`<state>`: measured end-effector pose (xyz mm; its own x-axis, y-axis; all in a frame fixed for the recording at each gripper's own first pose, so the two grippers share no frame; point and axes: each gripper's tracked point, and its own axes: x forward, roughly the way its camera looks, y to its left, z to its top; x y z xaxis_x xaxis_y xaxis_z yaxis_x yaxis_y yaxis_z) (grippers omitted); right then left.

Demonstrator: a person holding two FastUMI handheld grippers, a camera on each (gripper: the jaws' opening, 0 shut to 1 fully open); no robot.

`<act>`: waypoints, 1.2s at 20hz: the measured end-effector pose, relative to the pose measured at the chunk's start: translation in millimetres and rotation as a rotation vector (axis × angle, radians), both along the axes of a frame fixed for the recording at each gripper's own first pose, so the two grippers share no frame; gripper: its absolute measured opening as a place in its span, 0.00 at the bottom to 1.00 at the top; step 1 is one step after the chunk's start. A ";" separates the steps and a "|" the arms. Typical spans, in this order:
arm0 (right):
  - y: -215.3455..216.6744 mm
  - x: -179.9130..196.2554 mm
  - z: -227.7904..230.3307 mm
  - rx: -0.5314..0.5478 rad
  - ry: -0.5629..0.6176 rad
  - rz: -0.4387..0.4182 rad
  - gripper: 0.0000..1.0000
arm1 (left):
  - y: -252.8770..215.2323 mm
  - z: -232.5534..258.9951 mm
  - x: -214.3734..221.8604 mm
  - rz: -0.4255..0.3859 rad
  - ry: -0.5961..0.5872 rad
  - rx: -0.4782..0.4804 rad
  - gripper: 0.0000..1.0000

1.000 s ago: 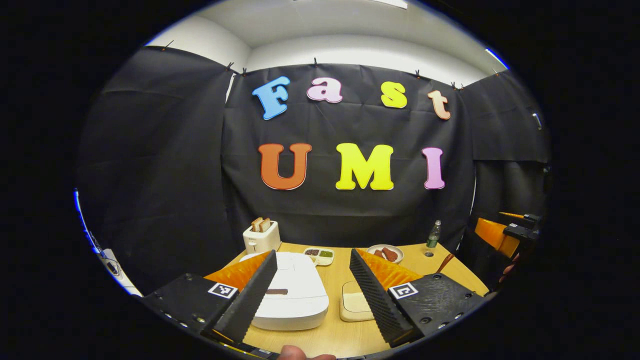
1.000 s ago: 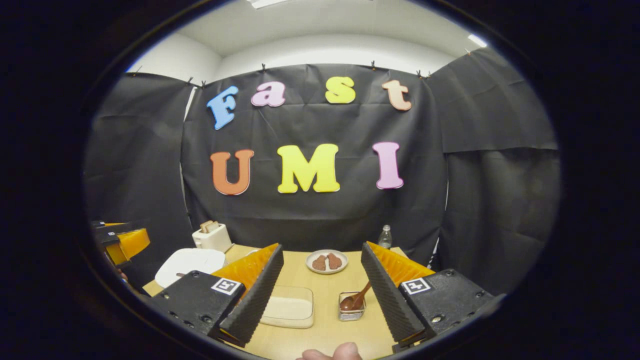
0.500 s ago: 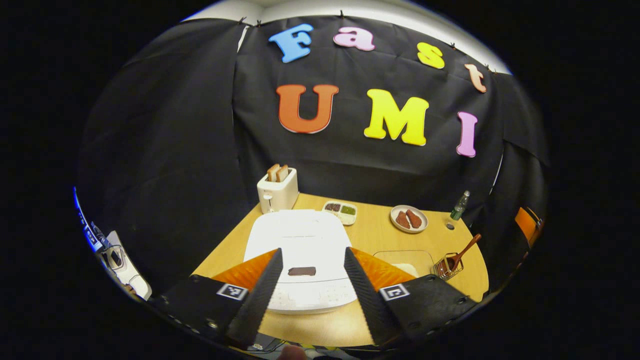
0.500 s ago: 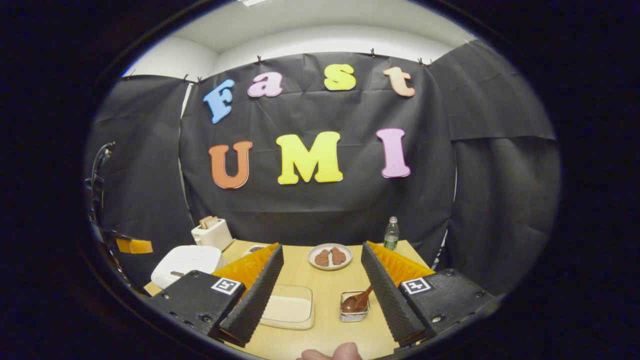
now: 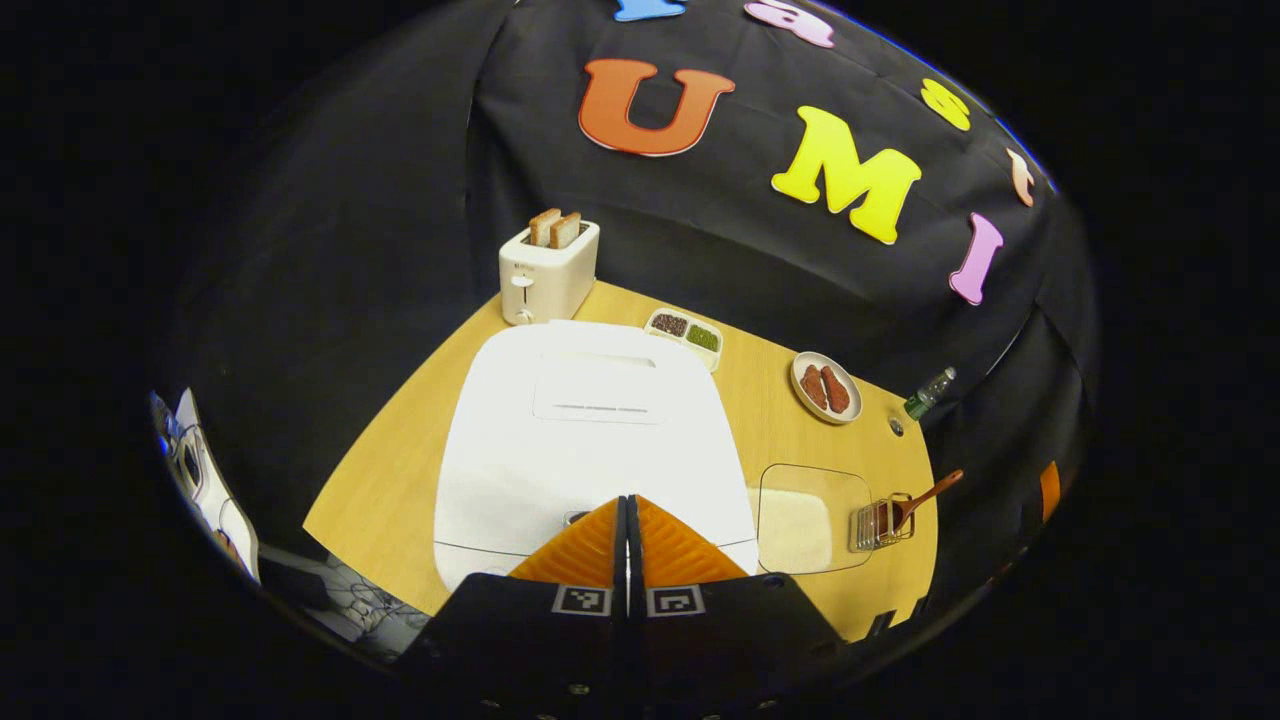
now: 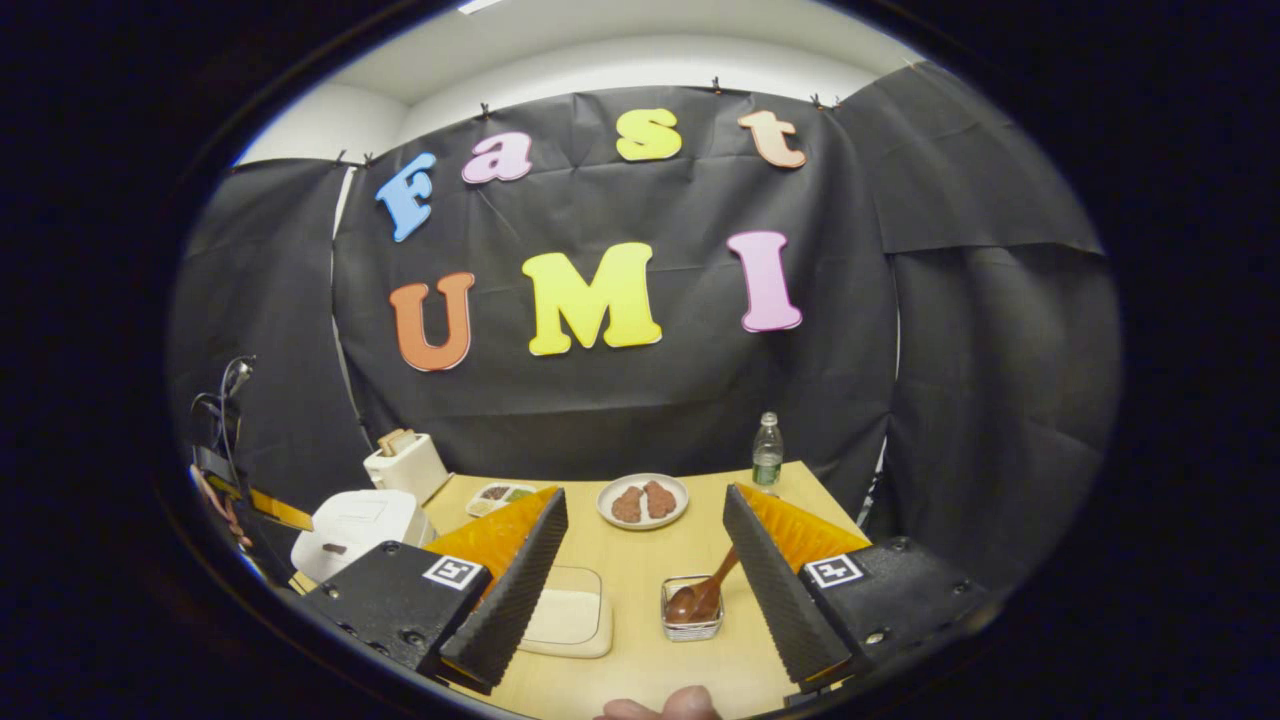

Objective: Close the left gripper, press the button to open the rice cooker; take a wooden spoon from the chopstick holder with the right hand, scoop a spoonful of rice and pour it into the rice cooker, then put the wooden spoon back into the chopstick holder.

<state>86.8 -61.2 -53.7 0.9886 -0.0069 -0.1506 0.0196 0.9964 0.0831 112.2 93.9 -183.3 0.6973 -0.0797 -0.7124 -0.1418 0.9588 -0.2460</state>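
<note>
In the left gripper view I see my left tool (image 5: 627, 515) with its two fingers pressed flat together, nothing between them, poised over the front edge of the white rice cooker (image 5: 590, 430), whose lid is down. The cooker sits on the wooden bench (image 5: 390, 480). To its right lies a clear tray of rice (image 5: 805, 520), and beside that the wire chopstick holder (image 5: 880, 522) with the wooden spoon (image 5: 925, 497) leaning out of it. A toaster (image 5: 547, 268) stands behind the cooker.

In the right gripper view my right tool (image 6: 645, 560) is spread wide and empty above the bench. Between its fingers I see the rice tray (image 6: 565, 615) and the chopstick holder (image 6: 690, 612) with the spoon (image 6: 705, 592) in it. The rice cooker (image 6: 355, 525) sits far left.
</note>
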 end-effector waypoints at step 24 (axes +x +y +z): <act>-2.7 -17.9 13.5 -0.051 -0.044 -0.027 1.00 | 4.5 32.2 11.3 0.047 -0.142 0.079 0.01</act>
<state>68.9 -63.9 -40.2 0.9936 -0.0405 -0.1055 0.0442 0.9985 0.0335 123.4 98.4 -151.1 0.7932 0.0075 -0.6089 -0.1556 0.9692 -0.1908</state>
